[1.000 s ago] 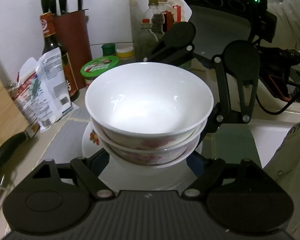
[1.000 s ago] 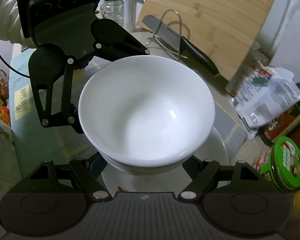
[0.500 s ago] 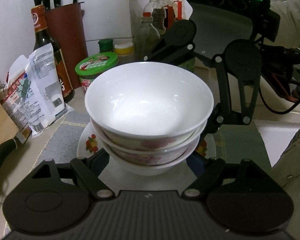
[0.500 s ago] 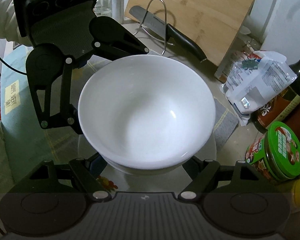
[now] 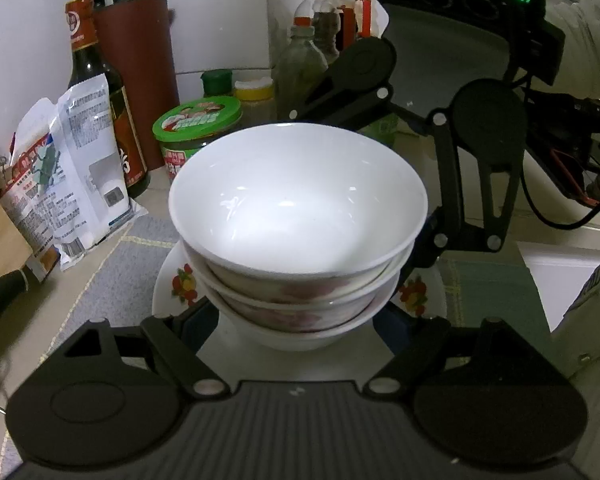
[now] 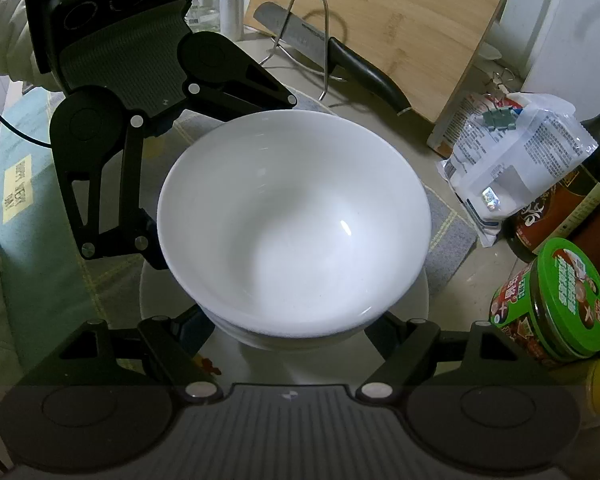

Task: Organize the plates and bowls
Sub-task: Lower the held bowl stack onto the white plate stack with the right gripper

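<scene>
Bowl stack (image 5: 296,240), 3 nested on a plate (image 5: 172,280) on the table (image 5: 100,280), sits between both grippers: left gripper (image 5: 296,320) clamps its base at 12 o'clock, right gripper (image 6: 296,328) likewise from the opposite side.

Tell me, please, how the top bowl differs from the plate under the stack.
The top bowl is deep with steep sides; the plate is flat and wider. The top bowl is plain white inside; the plate carries fruit prints on its rim. The top bowl sits highest, nested in the other bowls; the plate lies lowest, bearing them all. Both are glossy white and sit upright.
</scene>
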Action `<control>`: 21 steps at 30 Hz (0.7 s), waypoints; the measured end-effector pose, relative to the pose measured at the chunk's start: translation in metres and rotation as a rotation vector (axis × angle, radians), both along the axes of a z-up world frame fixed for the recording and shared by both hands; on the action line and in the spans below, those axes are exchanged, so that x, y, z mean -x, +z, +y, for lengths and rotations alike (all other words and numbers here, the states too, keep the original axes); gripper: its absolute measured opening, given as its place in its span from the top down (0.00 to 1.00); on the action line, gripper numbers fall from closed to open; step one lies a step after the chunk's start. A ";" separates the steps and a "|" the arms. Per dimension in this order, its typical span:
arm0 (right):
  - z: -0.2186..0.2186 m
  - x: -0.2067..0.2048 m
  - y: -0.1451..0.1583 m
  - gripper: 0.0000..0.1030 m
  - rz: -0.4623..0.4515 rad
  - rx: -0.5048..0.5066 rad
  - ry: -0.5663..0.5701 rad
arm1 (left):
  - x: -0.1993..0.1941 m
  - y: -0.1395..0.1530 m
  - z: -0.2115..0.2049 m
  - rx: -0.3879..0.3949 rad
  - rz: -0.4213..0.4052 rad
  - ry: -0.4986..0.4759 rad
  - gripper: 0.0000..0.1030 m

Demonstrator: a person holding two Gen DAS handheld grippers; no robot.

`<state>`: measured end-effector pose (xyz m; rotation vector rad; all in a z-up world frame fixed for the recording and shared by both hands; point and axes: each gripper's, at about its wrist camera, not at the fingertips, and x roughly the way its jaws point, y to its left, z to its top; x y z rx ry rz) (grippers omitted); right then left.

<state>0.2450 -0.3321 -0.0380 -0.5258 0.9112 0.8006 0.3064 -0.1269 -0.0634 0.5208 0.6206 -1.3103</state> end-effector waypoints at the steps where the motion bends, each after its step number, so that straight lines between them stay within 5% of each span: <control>1: 0.000 -0.001 0.000 0.18 0.000 0.000 0.000 | 0.000 0.000 0.000 0.000 0.001 0.000 0.19; 21: -0.001 -0.004 -0.002 0.18 0.006 -0.002 -0.004 | -0.002 -0.004 0.001 0.013 0.024 0.018 0.19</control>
